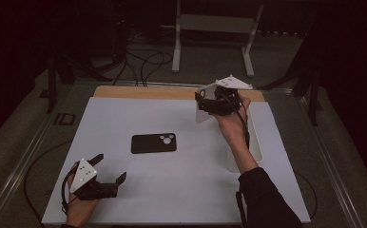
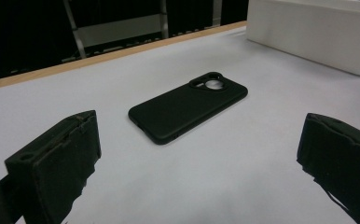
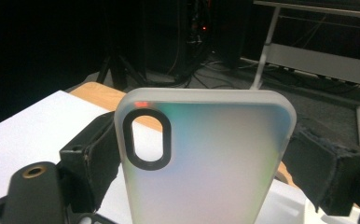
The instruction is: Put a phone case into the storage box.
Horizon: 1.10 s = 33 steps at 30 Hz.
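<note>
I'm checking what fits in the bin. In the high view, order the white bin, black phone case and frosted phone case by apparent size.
1. white bin, though partly hidden by the forearm
2. black phone case and frosted phone case: unsure, as the right gripper holds the frosted one raised

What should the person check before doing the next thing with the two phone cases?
1. Right gripper clamps the frosted case between its jaws: ok.
2. Frosted case lifted off the table: ok.
3. Left gripper open, holding nothing: ok.
4. Black case lies flat, camera hole visible, apart from both grippers: ok.
5. White bin beside the right forearm has room inside: cannot tell.
</note>
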Each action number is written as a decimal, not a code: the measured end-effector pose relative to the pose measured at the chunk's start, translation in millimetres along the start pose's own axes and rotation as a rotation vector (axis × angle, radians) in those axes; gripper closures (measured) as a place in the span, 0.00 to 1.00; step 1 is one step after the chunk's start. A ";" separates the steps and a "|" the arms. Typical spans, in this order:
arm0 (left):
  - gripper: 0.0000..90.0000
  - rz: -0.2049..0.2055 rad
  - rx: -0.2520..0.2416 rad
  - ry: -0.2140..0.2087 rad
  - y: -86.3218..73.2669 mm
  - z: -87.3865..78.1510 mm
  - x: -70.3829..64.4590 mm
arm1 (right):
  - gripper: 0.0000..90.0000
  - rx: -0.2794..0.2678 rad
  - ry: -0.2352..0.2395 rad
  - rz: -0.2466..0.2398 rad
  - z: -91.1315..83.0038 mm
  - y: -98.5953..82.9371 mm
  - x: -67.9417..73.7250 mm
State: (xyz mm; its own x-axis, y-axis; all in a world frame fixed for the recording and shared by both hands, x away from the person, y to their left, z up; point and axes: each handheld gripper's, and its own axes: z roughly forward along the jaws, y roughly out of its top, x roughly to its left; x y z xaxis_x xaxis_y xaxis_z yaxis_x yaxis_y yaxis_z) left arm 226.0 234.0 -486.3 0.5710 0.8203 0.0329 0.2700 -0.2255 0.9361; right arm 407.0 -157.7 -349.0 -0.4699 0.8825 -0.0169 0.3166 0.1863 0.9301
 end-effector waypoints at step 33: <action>0.00 -0.001 0.001 0.001 -0.1 -0.1 -0.4 | 0.19 0.014 -0.153 0.047 1.5 0.0 -49.5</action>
State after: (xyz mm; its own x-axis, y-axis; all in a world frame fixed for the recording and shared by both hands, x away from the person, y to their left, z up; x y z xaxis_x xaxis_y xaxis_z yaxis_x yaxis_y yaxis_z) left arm 225.8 233.7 -486.4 0.5702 0.8209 0.0327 0.2710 -0.2255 0.9358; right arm 431.5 -200.7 -348.7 -0.3233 0.9458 -0.0303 0.3470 0.1483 0.9261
